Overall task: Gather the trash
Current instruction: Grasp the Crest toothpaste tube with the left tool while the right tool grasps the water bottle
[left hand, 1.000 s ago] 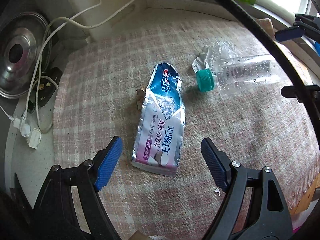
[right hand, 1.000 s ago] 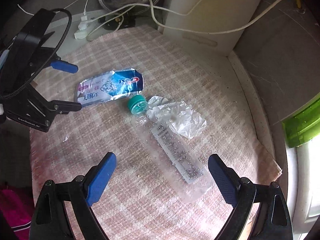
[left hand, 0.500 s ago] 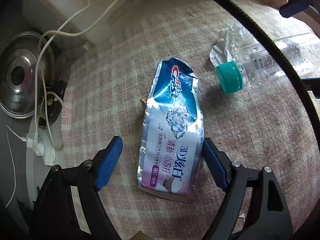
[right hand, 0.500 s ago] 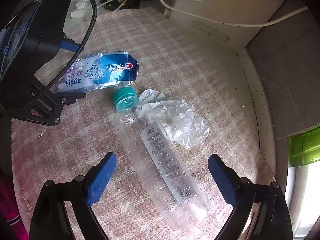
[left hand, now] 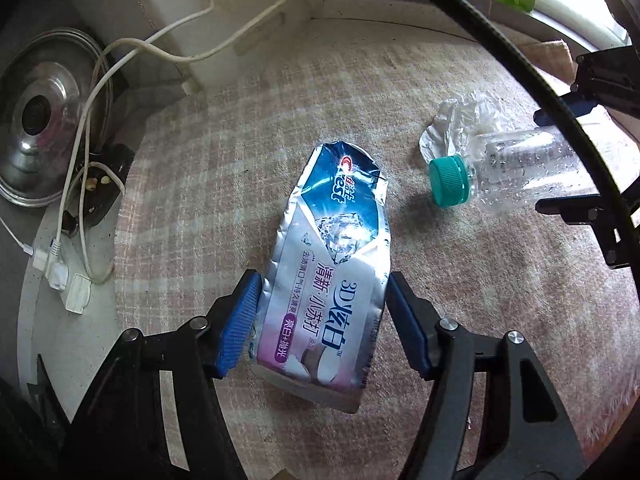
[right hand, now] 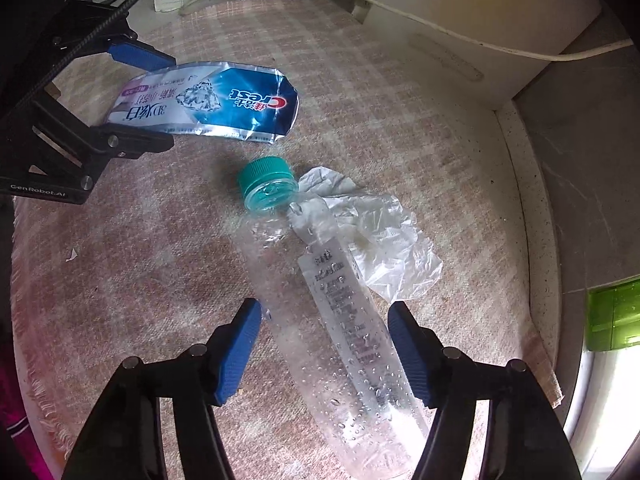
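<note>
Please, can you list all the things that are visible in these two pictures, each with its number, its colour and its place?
toothpaste tube: 1, silver and blue, flattened, on the cloth between the left claw's fingers
plastic bottle: 1, clear with a green cap, lying on the cloth between the right claw's fingers
plastic wrap: 1, whitish, crumpled, beside the bottle's neck
checked cloth: 1, pink and beige, under the trash
metal lid: 1, silver, beyond the cloth's edge
cables: several, white, near the lid
white box: 1, behind the cloth
green container: 1, by the window
left claw: 1, black with blue pads, pads at the tube's edges
right claw: 1, black with blue pads, open around the bottle
</note>
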The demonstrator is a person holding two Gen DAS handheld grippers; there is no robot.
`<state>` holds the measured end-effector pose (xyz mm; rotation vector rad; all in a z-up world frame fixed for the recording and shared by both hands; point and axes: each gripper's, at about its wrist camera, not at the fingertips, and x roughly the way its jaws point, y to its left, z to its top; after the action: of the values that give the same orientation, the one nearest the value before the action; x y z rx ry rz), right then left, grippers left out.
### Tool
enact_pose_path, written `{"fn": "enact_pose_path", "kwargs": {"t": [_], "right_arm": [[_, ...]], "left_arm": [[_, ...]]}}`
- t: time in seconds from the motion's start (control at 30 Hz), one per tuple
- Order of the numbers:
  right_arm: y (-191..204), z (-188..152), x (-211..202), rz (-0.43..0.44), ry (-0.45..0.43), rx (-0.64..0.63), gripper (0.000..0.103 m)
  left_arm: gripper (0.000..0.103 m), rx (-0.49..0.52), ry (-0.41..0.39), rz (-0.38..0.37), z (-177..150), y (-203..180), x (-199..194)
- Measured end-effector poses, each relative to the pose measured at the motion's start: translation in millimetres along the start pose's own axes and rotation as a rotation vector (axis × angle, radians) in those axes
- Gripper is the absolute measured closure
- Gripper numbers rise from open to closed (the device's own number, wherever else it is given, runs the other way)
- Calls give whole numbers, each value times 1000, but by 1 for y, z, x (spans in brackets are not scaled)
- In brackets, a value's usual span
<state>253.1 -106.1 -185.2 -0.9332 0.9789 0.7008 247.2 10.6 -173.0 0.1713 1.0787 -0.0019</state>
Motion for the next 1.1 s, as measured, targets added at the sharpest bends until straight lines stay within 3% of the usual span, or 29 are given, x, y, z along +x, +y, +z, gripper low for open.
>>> {"fn": "enact_pose_path", "kwargs": {"t": [0.37,0.7,0.87,1.1], "right_arm": [[2,-19,-28,69,-72,115,42],[13,-47,-54,144,-162,268,46],[18,-63,-59,206,-180,362,48],[29,-76,-53,242,-133,396,49]], "left_arm": [[38,-127,-32,-137,-42,11,-26],[40,-206,-59,-217,-78,13,-54],[41,-201,-55,-231,-94,12,-62],[41,-147,28,-234,-105,3,-48]]}}
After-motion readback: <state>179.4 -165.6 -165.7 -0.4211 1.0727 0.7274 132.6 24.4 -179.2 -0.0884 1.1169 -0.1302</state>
